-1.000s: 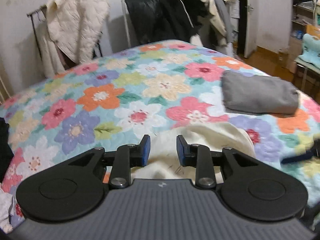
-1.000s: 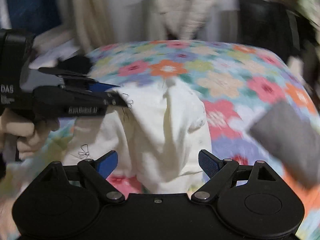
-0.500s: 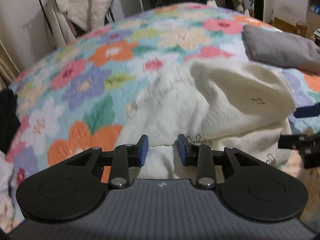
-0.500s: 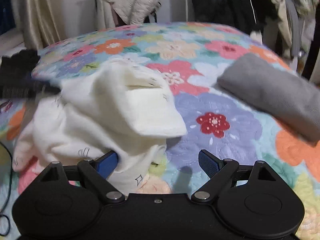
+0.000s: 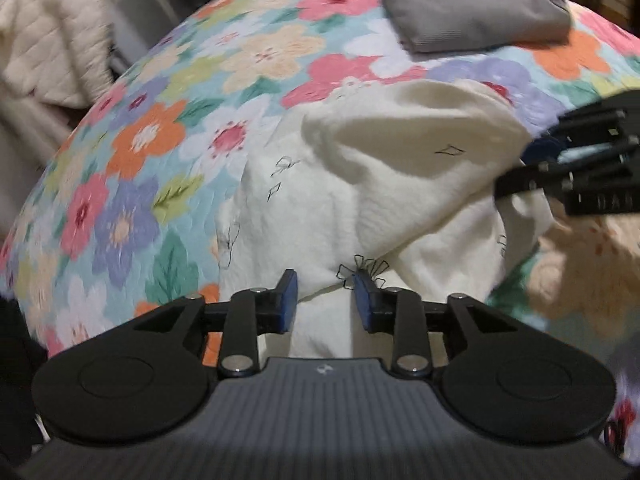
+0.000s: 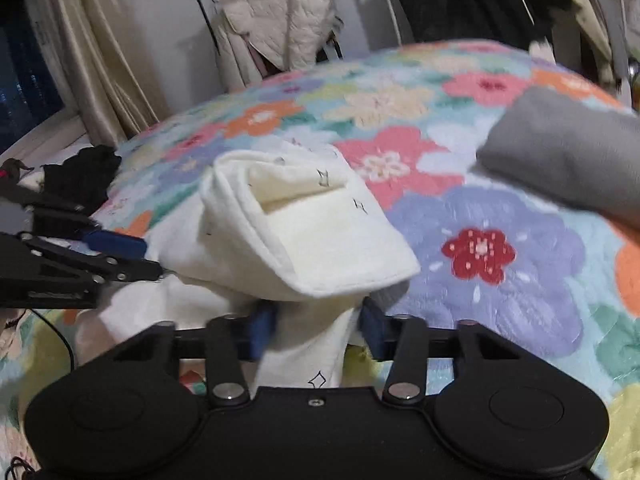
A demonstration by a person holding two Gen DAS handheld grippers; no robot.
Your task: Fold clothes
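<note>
A cream garment (image 5: pixel 380 200) with small black line drawings lies bunched on the flowered quilt (image 5: pixel 160 140). My left gripper (image 5: pixel 325 300) is shut on a pinch of its near edge, by a drawn flower. From the right wrist view, the cream garment (image 6: pixel 312 240) shows a folded flap hanging over my right gripper (image 6: pixel 316 332), whose blue pads press a hanging strip of the cloth from both sides. The right gripper (image 5: pixel 532 172) also shows at the garment's right edge, and the left gripper (image 6: pixel 156 268) touches its left side.
A folded grey garment (image 5: pixel 476 20) lies further back on the quilt, to the right (image 6: pixel 568 152). A black garment (image 6: pixel 80 176) sits at the bed's left edge. A cream quilted jacket (image 6: pixel 280 12) hangs on a rack behind, beside curtains (image 6: pixel 92 60).
My right gripper's fingers have come together from wide open onto the hanging cloth. The left gripper dropped low over the bed, still holding the garment, which now lies more spread.
</note>
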